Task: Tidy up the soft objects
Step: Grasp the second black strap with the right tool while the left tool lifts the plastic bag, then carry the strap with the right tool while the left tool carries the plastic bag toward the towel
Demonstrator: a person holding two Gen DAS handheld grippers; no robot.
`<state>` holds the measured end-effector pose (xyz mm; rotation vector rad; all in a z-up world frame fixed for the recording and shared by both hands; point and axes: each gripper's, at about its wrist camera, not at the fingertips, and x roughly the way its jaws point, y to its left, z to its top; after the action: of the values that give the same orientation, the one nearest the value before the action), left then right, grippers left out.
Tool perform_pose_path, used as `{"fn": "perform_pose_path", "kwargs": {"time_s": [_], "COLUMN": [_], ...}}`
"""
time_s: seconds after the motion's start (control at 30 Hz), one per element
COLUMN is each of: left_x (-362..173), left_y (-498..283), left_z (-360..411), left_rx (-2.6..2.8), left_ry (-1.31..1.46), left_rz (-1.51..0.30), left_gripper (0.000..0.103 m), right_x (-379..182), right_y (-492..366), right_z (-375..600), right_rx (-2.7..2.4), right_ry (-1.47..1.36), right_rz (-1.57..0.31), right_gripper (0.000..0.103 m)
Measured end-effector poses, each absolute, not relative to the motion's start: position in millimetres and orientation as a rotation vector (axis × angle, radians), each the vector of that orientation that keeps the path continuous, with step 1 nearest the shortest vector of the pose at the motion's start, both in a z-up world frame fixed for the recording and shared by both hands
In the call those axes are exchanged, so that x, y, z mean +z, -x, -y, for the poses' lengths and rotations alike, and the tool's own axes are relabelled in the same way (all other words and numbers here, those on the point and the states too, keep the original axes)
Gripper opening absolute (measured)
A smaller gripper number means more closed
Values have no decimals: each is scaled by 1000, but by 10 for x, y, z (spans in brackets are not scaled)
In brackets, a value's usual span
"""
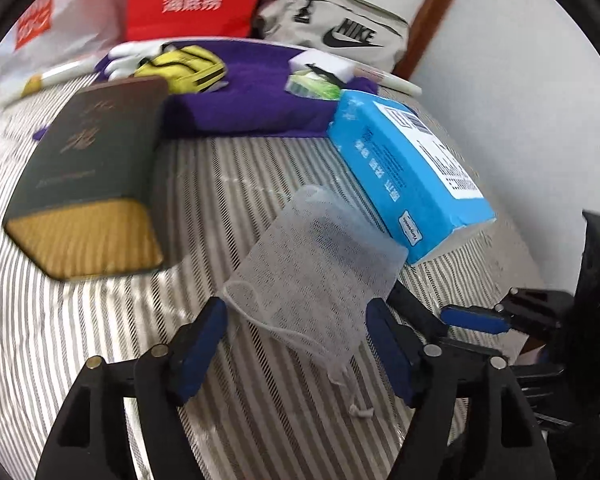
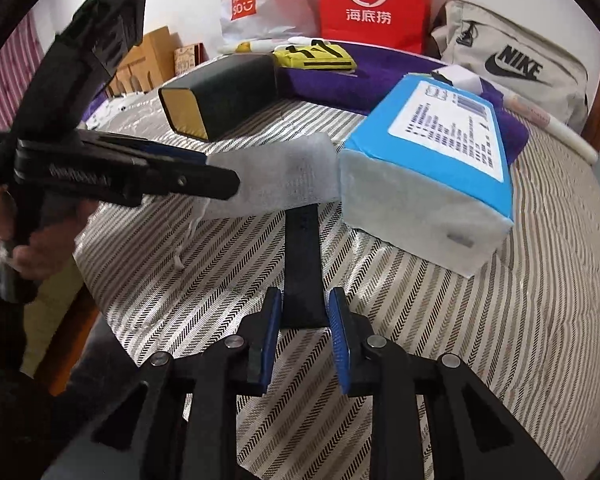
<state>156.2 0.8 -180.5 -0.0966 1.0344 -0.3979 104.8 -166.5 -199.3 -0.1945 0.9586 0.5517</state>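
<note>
We are looking across a round counter (image 2: 500,340) covered in a grey-and-white herringbone striped cloth, standing by a white wall with a brown wooden frame (image 1: 436,12). Our left gripper (image 1: 296,320) is spreading its blue-padded fingers either side of a white translucent mesh pouch (image 1: 316,264), the pads not pressing on it. Our right gripper (image 2: 304,332) is pinching a flat black strap (image 2: 303,264) that runs under the pouch. The pouch is sitting near the counter's middle, just beside a blue rectangular tissue pack (image 2: 432,168). A dark green box with a gold end (image 1: 84,184) is lying further left. Behind them a purple folded cloth (image 1: 256,96), a yellow pouch (image 1: 180,66), a red paper bag (image 2: 374,4), a white plastic shopping bag (image 2: 260,4) and a beige Nike bag (image 2: 512,60) are lining the far edge.
</note>
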Motion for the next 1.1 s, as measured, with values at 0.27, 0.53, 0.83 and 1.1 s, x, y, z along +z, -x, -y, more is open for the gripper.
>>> {"fn": "perform_pose_path", "kwargs": {"time_s": [0.27, 0.53, 0.83, 1.1], "left_x": [-1851, -1871, -1818, -1812], "left_y": [-1589, -1598, -1685, -1516], "left_z": [267, 365, 51, -139], "left_rx": [-399, -346, -305, -321], "left_ry": [-84, -145, -20, 44], "left_rz": [-1007, -987, -981, -1001], "left_gripper": [92, 86, 9, 6], "right_x": [-1993, -1994, -1930, -1976], "right_y": [-1050, -1040, -1046, -1183], "right_z": [1708, 1804, 1774, 1591], "right_rx": [559, 536, 538, 538], "right_ry": [185, 152, 143, 141], "right_rz": [-958, -961, -928, -910], "right_gripper": [29, 36, 38, 43]}}
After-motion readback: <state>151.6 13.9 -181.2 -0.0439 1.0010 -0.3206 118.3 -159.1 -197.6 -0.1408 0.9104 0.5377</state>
